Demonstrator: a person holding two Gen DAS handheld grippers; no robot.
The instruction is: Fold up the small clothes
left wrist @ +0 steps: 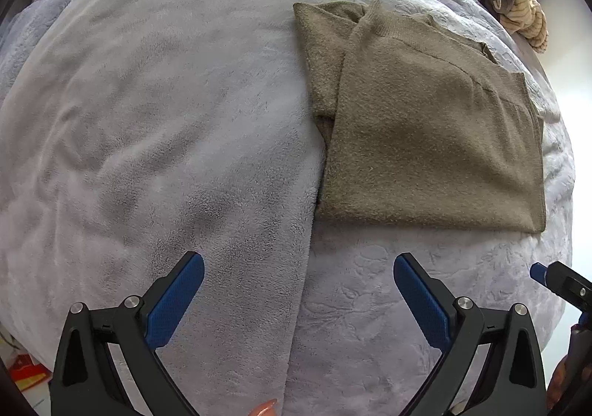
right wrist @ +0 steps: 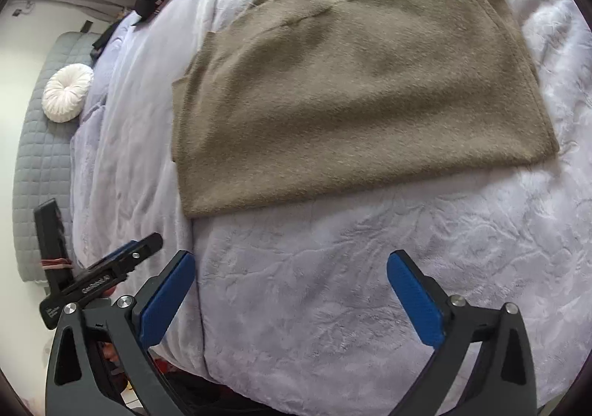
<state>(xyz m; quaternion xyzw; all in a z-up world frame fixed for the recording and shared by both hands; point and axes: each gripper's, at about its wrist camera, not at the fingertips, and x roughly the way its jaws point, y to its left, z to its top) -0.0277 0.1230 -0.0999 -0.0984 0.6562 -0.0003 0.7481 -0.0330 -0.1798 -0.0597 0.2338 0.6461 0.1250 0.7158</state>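
a: where is the olive sweater (right wrist: 362, 83) lying?
b: upper centre of the right wrist view, flat on the lilac blanket (right wrist: 333, 286), sides folded in.
a: and the claws?
b: left gripper (left wrist: 299, 301) and right gripper (right wrist: 290, 299) are gaping wide, empty. i'm guessing a final fold is remaining.

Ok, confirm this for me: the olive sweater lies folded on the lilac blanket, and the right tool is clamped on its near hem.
Not quite. The olive sweater does lie folded on the lilac blanket, but the right tool is not clamped on its hem: the right wrist view shows it open and empty, hovering over bare blanket short of the sweater's near edge.
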